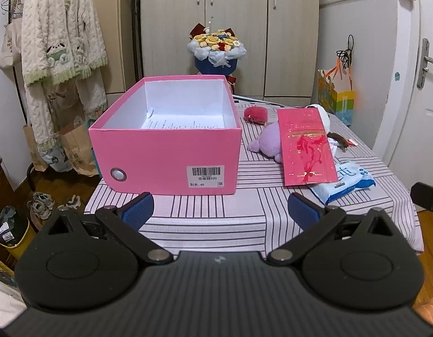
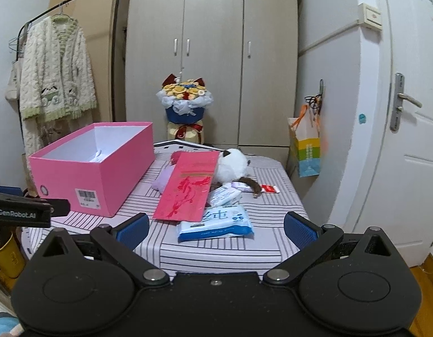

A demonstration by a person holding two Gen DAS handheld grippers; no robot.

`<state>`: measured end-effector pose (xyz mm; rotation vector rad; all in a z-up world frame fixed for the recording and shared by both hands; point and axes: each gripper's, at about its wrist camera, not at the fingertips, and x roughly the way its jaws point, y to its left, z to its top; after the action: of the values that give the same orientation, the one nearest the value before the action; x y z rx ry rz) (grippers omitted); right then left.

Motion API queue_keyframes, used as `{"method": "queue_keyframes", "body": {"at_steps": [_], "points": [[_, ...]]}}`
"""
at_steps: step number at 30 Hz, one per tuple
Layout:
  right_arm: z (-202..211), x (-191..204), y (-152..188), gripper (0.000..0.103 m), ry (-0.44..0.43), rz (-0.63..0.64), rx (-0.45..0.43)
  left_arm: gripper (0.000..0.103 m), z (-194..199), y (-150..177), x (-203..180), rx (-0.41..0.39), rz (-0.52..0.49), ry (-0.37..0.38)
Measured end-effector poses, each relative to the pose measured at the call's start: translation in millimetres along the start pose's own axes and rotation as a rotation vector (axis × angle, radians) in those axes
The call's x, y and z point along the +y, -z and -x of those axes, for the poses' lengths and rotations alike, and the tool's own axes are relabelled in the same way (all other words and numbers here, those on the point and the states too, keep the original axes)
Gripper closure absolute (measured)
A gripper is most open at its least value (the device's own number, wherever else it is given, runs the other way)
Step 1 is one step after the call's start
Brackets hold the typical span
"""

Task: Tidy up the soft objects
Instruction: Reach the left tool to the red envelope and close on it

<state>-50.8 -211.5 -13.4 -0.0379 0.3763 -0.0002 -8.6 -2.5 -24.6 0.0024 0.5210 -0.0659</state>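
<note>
An open pink box (image 1: 166, 151) stands on the striped table (image 1: 216, 219); it holds only paper and also shows in the right wrist view (image 2: 87, 174). To its right lie a purple plush (image 1: 268, 141), a red fluffy toy (image 1: 255, 113) and a white plush with a brown tail (image 2: 234, 167), partly covered by a red envelope (image 1: 306, 146), (image 2: 188, 188). A blue wipes pack (image 2: 216, 221) lies in front. My left gripper (image 1: 220, 210) is open and empty before the box. My right gripper (image 2: 215, 229) is open and empty before the wipes pack.
A flower bouquet (image 1: 216, 52) stands behind the table before a wardrobe (image 2: 211, 28). A clothes rack with a fluffy robe (image 1: 59, 42) is at the left. A colourful bag (image 2: 306, 151) hangs by the door (image 2: 399, 140) at the right. Small packets (image 2: 268, 188) lie near the plush.
</note>
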Motion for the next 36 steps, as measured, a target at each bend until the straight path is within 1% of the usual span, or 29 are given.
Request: {"method": "queue_keyframes", "body": {"at_steps": [3,12,17,21,23,25,27,28,30,32,34,35,36], "points": [[-1,1,0,0.000,-0.015,0.000,0.001,0.000,0,0,0,-0.004,-0.001,0.001],[-2,3,0,0.000,-0.014,0.001,0.002,0.000,0,2,-1,0.000,-0.009,0.011],[-6,-2,-1,0.000,-0.014,-0.006,0.007,0.000,-3,-2,-3,0.003,-0.010,0.030],[-12,-8,-5,0.000,-0.060,-0.009,-0.007,0.000,-5,-8,-12,-0.016,-0.030,0.066],[-16,-10,-7,0.000,-0.108,-0.007,-0.022,0.001,-9,-14,-18,-0.023,-0.042,0.099],[-22,-11,-7,0.000,-0.139,0.001,-0.050,0.002,-13,-22,-25,-0.031,-0.054,0.120],[-32,-12,-8,0.000,-0.177,0.017,-0.061,0.003,-18,-31,-32,-0.037,-0.061,0.158],[-37,-13,-10,0.000,-0.189,0.017,-0.056,0.003,-22,-35,-37,-0.039,-0.068,0.177],[-49,-19,-14,0.001,-0.199,0.011,-0.048,0.003,-27,-42,-47,-0.048,-0.094,0.185],[-62,-25,-18,0.002,-0.211,0.008,-0.017,0.003,-34,-48,-61,-0.063,-0.150,0.197],[-77,-35,-21,0.006,-0.242,-0.037,0.020,0.003,-44,-53,-71,-0.063,-0.179,0.222],[-85,-39,-21,0.007,-0.258,-0.049,0.038,0.003,-50,-55,-75,-0.059,-0.180,0.227],[-92,-41,-20,0.010,-0.269,-0.056,0.052,0.003,-57,-56,-78,-0.054,-0.176,0.238]]}}
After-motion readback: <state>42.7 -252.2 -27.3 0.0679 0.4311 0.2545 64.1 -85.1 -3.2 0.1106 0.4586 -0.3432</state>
